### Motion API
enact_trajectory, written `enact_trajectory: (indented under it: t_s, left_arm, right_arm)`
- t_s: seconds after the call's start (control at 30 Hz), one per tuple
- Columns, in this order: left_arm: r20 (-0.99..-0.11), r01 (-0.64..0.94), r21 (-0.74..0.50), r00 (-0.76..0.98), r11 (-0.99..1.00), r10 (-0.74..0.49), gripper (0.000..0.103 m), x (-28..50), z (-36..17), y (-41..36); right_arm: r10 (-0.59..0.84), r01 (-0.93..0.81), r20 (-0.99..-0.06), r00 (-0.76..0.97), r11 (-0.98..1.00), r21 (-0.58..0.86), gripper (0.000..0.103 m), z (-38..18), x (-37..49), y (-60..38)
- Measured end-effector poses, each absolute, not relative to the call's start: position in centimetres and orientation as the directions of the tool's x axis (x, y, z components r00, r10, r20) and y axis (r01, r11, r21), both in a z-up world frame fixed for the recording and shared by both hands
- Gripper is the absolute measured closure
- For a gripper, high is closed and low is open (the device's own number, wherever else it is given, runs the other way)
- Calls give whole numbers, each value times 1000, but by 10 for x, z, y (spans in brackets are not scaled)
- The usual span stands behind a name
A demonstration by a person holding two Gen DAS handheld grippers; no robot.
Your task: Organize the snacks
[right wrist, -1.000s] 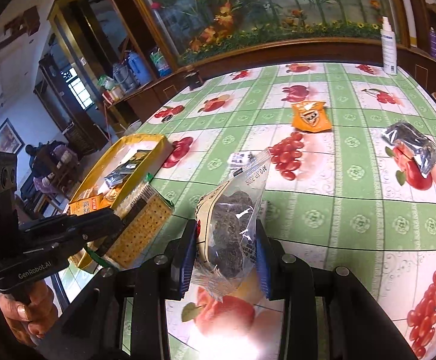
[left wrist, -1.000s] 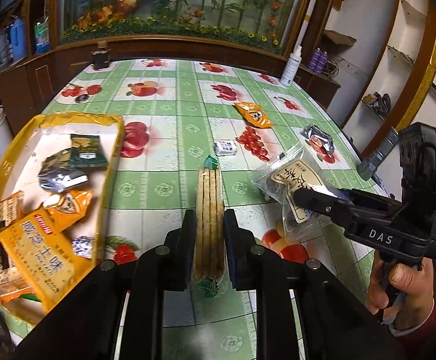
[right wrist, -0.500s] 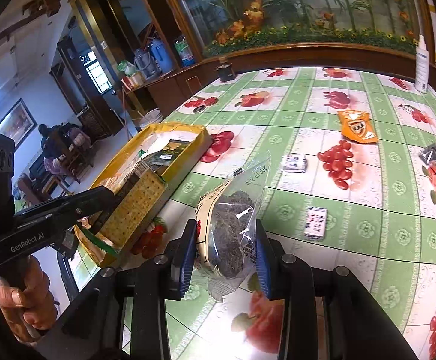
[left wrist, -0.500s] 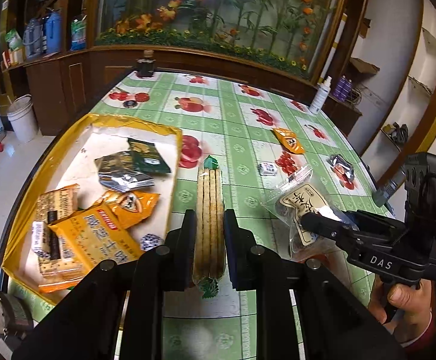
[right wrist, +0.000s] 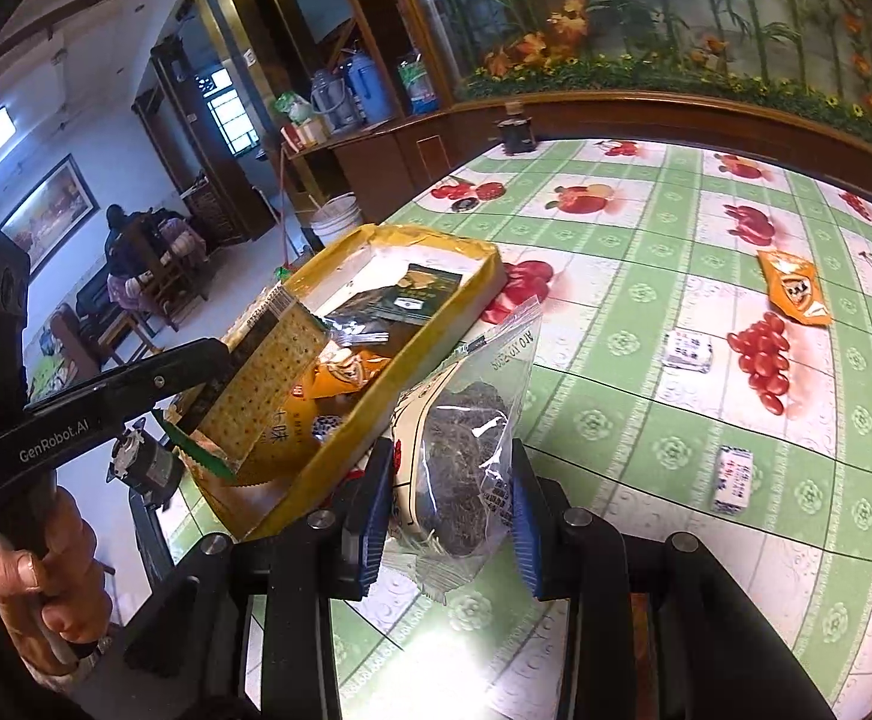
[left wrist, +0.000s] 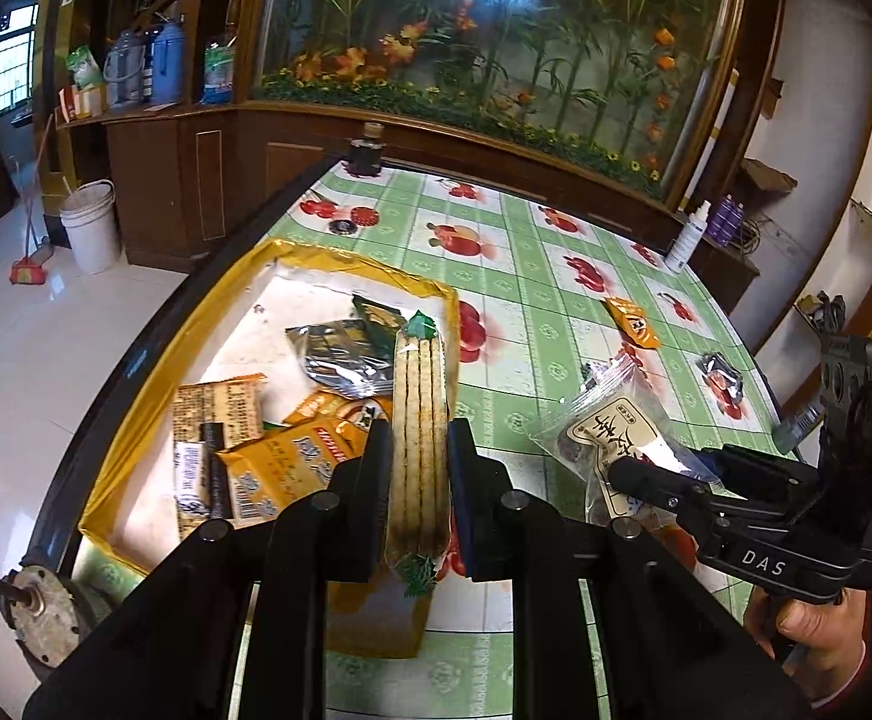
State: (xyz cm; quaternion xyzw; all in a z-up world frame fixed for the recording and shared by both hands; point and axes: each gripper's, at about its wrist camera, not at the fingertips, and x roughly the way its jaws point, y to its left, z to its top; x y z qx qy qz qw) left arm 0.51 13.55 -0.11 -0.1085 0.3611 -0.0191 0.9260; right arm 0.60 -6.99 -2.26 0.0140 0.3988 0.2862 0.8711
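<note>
Both tongs are carrying snacks toward the yellow tray on the bench: left tongs gripping a cracker pack over it, right tongs clamping a clear bag beside its rim. Next, likely releasing each inside.

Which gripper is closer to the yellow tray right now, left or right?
Left. The left gripper, holding the crackers, hangs over the tray; the right gripper, holding a clear bag, is beside its outer wall.

Green-and-white checked tablecloth with red fruit prints, yellow tray, orange packet, tan cracker pack
</note>
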Motion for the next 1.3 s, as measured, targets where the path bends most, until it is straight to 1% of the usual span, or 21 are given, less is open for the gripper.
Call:
enact_trajectory:
  t_s: [0.33,0.67,1.03,1.3]
  left_arm:
    - [-663,-94,-217,745,972,-76,87,1,-3,162]
    - [-673,-150,-176,740,973,-8,87,6,-7,175]
    - [-658,-218,-63,743,974,124,87,21,-4,180]
    - [-650,-240,-16,741,971,172,87,29,-5,181]
  right_arm:
    - [533,-564,-675,510,800,206,67,-7,11,-22]
    - [577,-605,-659,483,764,226,67,-7,37,19]
    - [593,-587,-658,464,763,273,67,-24,71,40]
    - [595,-574,-657,463,766,289,67,-29,90,45]
